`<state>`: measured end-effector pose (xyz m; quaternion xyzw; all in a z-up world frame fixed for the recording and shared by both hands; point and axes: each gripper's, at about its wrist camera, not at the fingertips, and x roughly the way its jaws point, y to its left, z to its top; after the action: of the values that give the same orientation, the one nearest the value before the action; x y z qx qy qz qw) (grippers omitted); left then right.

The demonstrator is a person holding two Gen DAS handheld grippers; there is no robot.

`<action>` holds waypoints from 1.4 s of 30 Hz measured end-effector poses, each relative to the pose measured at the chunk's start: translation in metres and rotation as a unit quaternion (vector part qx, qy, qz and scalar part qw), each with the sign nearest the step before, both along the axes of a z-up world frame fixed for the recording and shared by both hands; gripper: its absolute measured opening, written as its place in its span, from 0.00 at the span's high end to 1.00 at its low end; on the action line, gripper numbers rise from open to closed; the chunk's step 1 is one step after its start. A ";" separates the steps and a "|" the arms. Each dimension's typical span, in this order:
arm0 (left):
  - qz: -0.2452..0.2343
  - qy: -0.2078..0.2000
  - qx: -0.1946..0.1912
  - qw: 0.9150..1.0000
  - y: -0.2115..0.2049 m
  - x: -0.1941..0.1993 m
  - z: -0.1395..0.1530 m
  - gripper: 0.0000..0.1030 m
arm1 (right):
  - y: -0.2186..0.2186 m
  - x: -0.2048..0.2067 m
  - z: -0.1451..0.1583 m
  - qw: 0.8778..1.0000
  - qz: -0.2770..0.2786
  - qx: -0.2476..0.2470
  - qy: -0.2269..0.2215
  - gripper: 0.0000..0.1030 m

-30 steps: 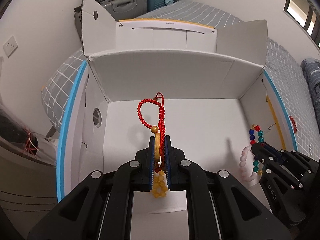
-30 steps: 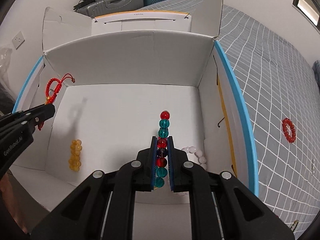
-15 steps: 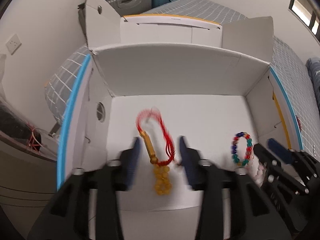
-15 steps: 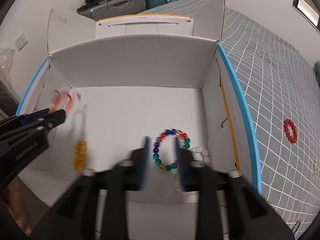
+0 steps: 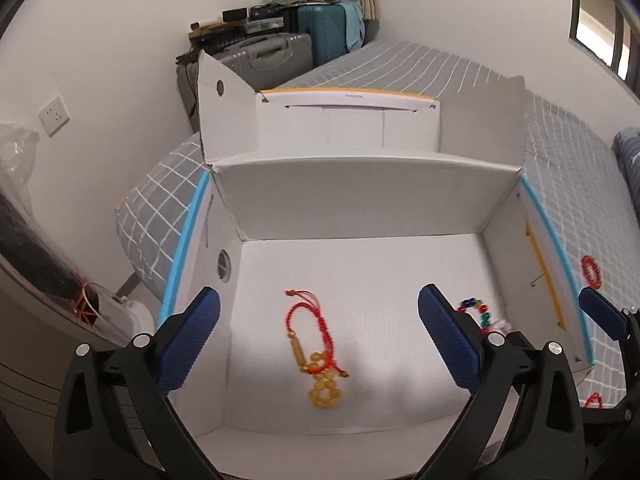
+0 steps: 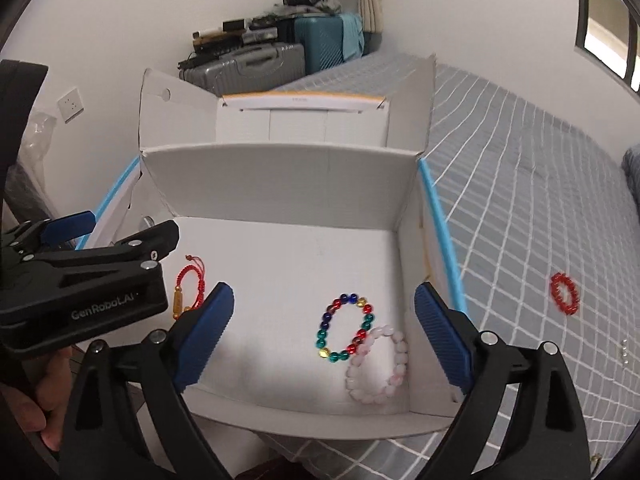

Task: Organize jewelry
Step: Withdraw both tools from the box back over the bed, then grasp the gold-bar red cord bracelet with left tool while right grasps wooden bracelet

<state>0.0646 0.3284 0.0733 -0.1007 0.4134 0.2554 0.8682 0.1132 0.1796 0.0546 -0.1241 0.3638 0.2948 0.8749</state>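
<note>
Both grippers (image 5: 318, 336) (image 6: 324, 328) wide apart, empty; red cord bracelet (image 5: 310, 326), apparently overlapping amber beads (image 5: 324, 392).

This was a bedroom in a home. A bed (image 6: 520, 200) with a grey, white-checked cover filled the right side and carried an open white cardboard box (image 6: 280, 184). In the far corner stood suitcases, one grey (image 6: 248, 66) and one teal (image 6: 320, 40), with odds and ends piled on top. A wall socket (image 6: 70, 104) sat on the white wall, and a window (image 6: 604, 16) showed at upper right.
</note>
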 end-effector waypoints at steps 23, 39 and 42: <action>-0.146 -0.085 0.028 0.985 -0.183 0.009 0.033 0.05 | -0.228 -0.016 0.018 0.984 -0.161 0.000 -0.076 0.09; -0.276 -0.041 -0.003 0.960 -0.328 0.034 -0.051 0.05 | -0.405 -0.013 -0.078 0.953 -0.302 -0.032 -0.006 0.09; -0.290 -0.028 -0.011 0.956 -0.344 0.039 -0.074 0.05 | -0.423 -0.013 -0.099 0.948 -0.315 -0.031 0.013 0.09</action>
<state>0.1034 -0.0154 -0.0009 0.0067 0.4031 -0.0153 0.9150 0.1007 -0.2431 -0.0446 -0.0260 0.4044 -0.0056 0.9142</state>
